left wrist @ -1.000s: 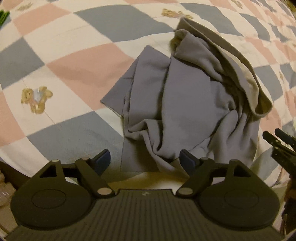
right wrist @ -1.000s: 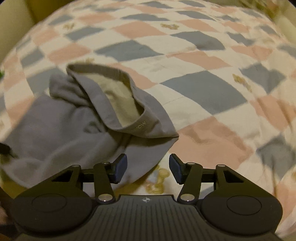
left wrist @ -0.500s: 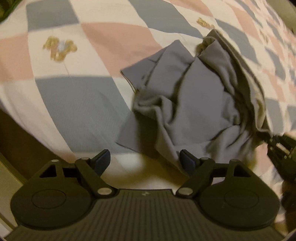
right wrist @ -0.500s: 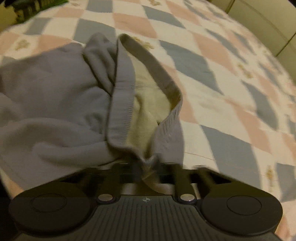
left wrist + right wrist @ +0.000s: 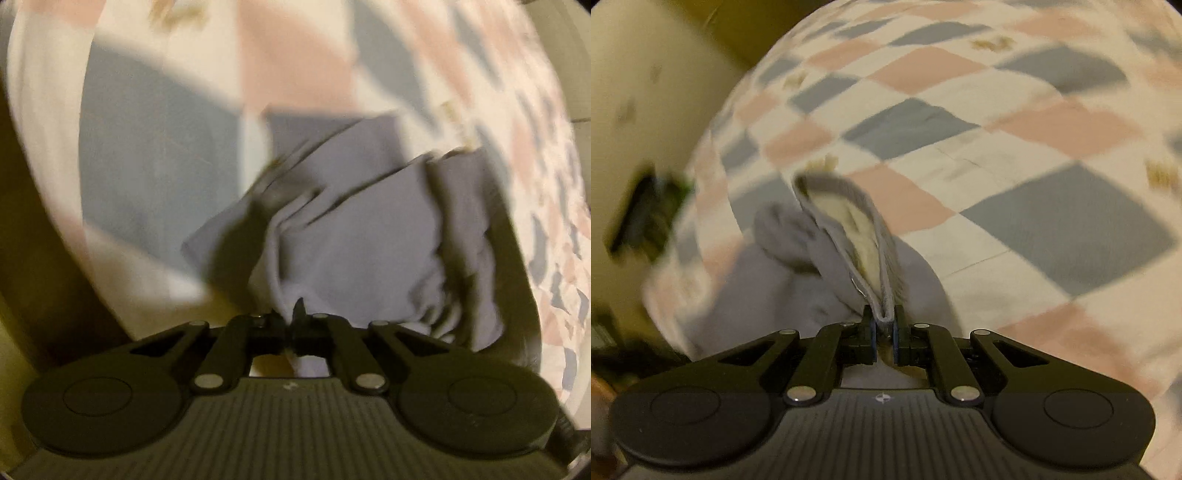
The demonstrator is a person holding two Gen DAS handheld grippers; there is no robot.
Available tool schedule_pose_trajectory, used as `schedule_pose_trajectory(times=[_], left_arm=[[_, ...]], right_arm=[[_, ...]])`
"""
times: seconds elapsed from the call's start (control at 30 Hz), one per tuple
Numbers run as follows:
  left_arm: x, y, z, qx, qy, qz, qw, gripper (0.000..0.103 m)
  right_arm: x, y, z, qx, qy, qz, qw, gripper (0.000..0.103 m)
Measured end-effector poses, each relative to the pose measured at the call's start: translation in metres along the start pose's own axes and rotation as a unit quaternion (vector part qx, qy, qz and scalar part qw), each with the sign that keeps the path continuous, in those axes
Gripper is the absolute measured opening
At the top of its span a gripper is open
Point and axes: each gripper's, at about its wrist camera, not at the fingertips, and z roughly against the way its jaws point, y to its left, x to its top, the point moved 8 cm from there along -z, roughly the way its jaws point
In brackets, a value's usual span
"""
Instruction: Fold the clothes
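both wrist cams close, looking fwd over grey garment (image 5: pixel 369 236), checked bedspread (image 5: pixel 1034 221)

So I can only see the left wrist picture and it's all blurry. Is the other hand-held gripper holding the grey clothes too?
Observer: Yes. The right hand-held gripper is shut on the ribbed waistband of the crumpled grey fabric garment.
Child: What's inside the waistband?
Observer: A pale cream lining shows in the opening.
Child: What's it lying on?
Observer: A pink, grey and white checked quilt, sharper in the right wrist view.
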Motion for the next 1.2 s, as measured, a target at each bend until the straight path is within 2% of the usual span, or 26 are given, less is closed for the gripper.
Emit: schedule_pose_trajectory(times=[0.07, 0.13, 0.2, 0.3, 0.37, 0.43, 0.5, 0.57, 0.6, 0.7, 0.73, 0.77, 0.83, 0.9, 0.97, 1.0, 1.03, 1.1, 1.13, 1.17, 1.2], left_arm=[[0.016, -0.020, 0.022, -0.017, -0.030, -0.025, 0.9991, 0.001], [0.043, -0.050, 0.051, -0.035, -0.069, -0.052, 0.9956, 0.001], [0.073, -0.083, 0.083, -0.049, -0.115, -0.082, 0.9888, 0.001], [0.123, -0.139, 0.143, -0.081, -0.194, -0.120, 0.9703, 0.001], [0.144, -0.176, 0.192, -0.122, -0.242, -0.136, 0.9528, 0.001], [0.148, -0.215, 0.246, -0.164, -0.292, -0.163, 0.9281, 0.001], [0.141, -0.246, 0.296, -0.192, -0.337, -0.192, 0.9015, 0.001], [0.119, -0.268, 0.341, -0.211, -0.386, -0.223, 0.8699, 0.001], [0.107, -0.273, 0.355, -0.218, -0.400, -0.233, 0.8591, 0.001], [0.070, -0.274, 0.376, -0.231, -0.420, -0.250, 0.8414, 0.003], [0.059, -0.271, 0.376, -0.232, -0.418, -0.254, 0.8408, 0.005], [0.047, -0.265, 0.366, -0.228, -0.405, -0.258, 0.8470, 0.006], [0.022, -0.249, 0.330, -0.196, -0.367, -0.269, 0.8689, 0.011], [-0.001, -0.227, 0.271, -0.136, -0.312, -0.277, 0.8985, 0.017], [-0.020, -0.197, 0.200, -0.061, -0.240, -0.279, 0.9277, 0.023], [-0.030, -0.180, 0.164, -0.022, -0.202, -0.278, 0.9389, 0.024], [-0.040, -0.163, 0.129, 0.017, -0.163, -0.276, 0.9471, 0.021], [-0.059, -0.130, 0.078, 0.061, -0.100, -0.256, 0.9595, 0.021], [-0.067, -0.114, 0.056, 0.078, -0.071, -0.243, 0.9641, 0.021], [-0.073, -0.103, 0.041, 0.091, -0.050, -0.232, 0.9672, 0.021], [-0.076, -0.097, 0.033, 0.097, -0.042, -0.224, 0.9689, 0.021]], right_arm=[[0.011, -0.005, 0.015, 0.043, -0.022, -0.078, 0.996, 0.007], [0.034, -0.008, 0.044, 0.088, -0.076, -0.139, 0.983, 0.007], [0.058, -0.012, 0.074, 0.133, -0.129, -0.199, 0.962, 0.007], [0.094, -0.020, 0.123, 0.197, -0.208, -0.283, 0.915, 0.007], [0.129, -0.017, 0.166, 0.220, -0.271, -0.281, 0.894, 0.007], [0.159, -0.008, 0.212, 0.238, -0.330, -0.250, 0.878, 0.007], [0.182, 0.006, 0.260, 0.254, -0.382, -0.213, 0.863, 0.007], [0.198, 0.024, 0.308, 0.268, -0.427, -0.170, 0.847, 0.007], [0.202, 0.033, 0.329, 0.268, -0.448, -0.148, 0.840, 0.007], [0.195, 0.052, 0.376, 0.265, -0.489, -0.101, 0.825, 0.007], [0.186, 0.053, 0.389, 0.266, -0.505, -0.092, 0.816, 0.007], [0.179, 0.052, 0.399, 0.266, -0.513, -0.088, 0.811, 0.007], [0.157, 0.039, 0.409, 0.264, -0.518, -0.090, 0.809, 0.007], [0.130, 0.017, 0.403, 0.237, -0.502, -0.106, 0.825, 0.007], [0.093, -0.018, 0.378, 0.197, -0.465, -0.145, 0.851, 0.007], [0.071, -0.039, 0.363, 0.173, -0.442, -0.172, 0.863, 0.007], [0.047, -0.067, 0.341, 0.125, -0.409, -0.205, 0.880, 0.007], [-0.006, -0.123, 0.300, 0.026, -0.336, -0.270, 0.902, 0.008], [-0.037, -0.156, 0.274, -0.030, -0.287, -0.309, 0.906, 0.009], [-0.065, -0.185, 0.252, -0.076, -0.243, -0.339, 0.906, 0.010], [-0.090, -0.205, 0.234, -0.104, -0.210, -0.360, 0.903, 0.018]])
